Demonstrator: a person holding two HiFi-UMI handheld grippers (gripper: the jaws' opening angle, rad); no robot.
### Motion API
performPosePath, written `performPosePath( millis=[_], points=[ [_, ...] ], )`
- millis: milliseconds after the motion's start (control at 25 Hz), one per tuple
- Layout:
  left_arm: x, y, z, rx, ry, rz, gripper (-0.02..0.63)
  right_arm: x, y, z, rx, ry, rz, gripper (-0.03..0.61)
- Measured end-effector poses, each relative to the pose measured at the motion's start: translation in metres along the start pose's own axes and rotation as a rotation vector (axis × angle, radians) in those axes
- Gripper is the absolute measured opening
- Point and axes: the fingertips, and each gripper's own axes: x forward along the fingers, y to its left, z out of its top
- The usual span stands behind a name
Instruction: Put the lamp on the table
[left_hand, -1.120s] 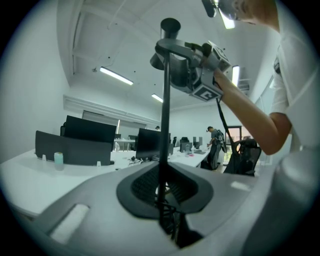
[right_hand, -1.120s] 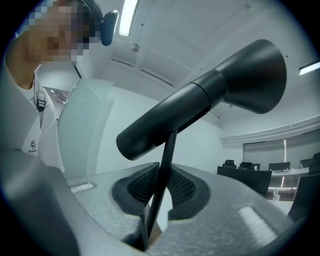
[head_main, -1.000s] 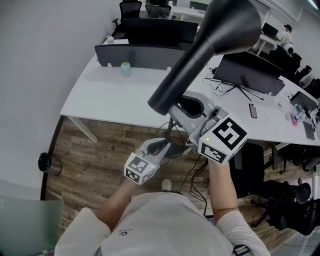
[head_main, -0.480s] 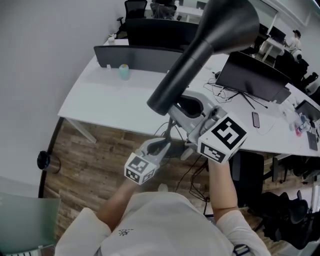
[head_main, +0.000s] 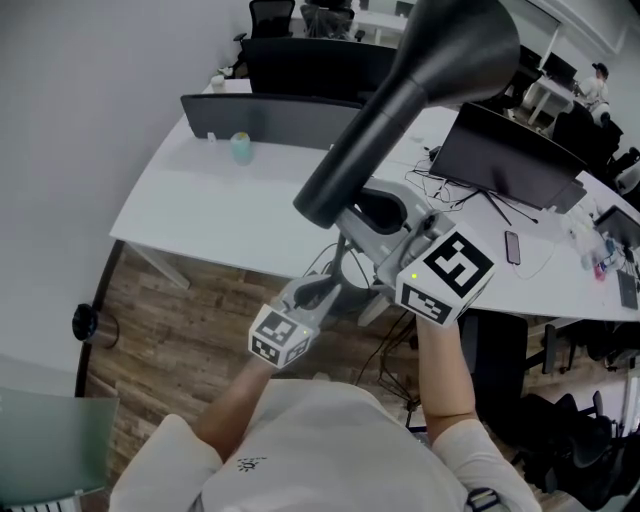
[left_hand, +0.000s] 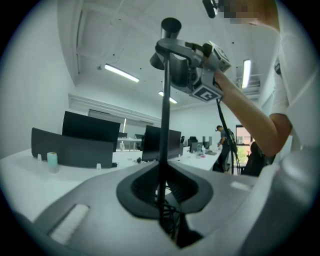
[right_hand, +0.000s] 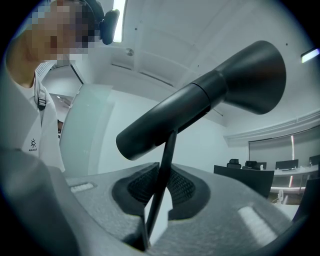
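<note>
- Head view: black lamp (head_main: 410, 110), tilted, with the flared shade up at 1 o'clock of the frame and the tube end down near centre. It is held in the air in front of the near edge of the white table (head_main: 215, 205) and does not rest on it.
- The right gripper (head_main: 362, 218) sits just right of centre, under the lamp's tube. The left gripper (head_main: 322, 292) is lower, at 7 o'clock from the right one.
- On the table: a pale green cup (head_main: 240, 147) at 11 o'clock, a dark monitor (head_main: 505, 150) at 2 o'clock and a phone (head_main: 513, 247) at 3 o'clock. Wood floor (head_main: 170, 330) shows at 8 o'clock.
- Left gripper view: the jaws stand narrow, closed on the lamp's thin stem (left_hand: 164, 125). The stem runs from between the pads straight up to 12 o'clock. The right gripper grips the same stem near its top, at 1 o'clock. The cup stands on the table at 9 o'clock.
- Right gripper view: the jaws stand narrow, pinching the stem between the dark pads. The stem leans toward 1 o'clock and meets the tube above. The shade flares at 2 o'clock, and the tube end points to 9 o'clock.
</note>
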Motion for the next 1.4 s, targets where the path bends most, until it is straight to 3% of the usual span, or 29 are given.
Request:
performPosePath(
  millis=[1400],
  points=[
    [0.047, 0.014, 0.000, 0.002, 0.010, -0.024, 0.041, -0.006, -0.048, -0.017, 0.003, 0.009, -0.025, 0.040]
  ],
)
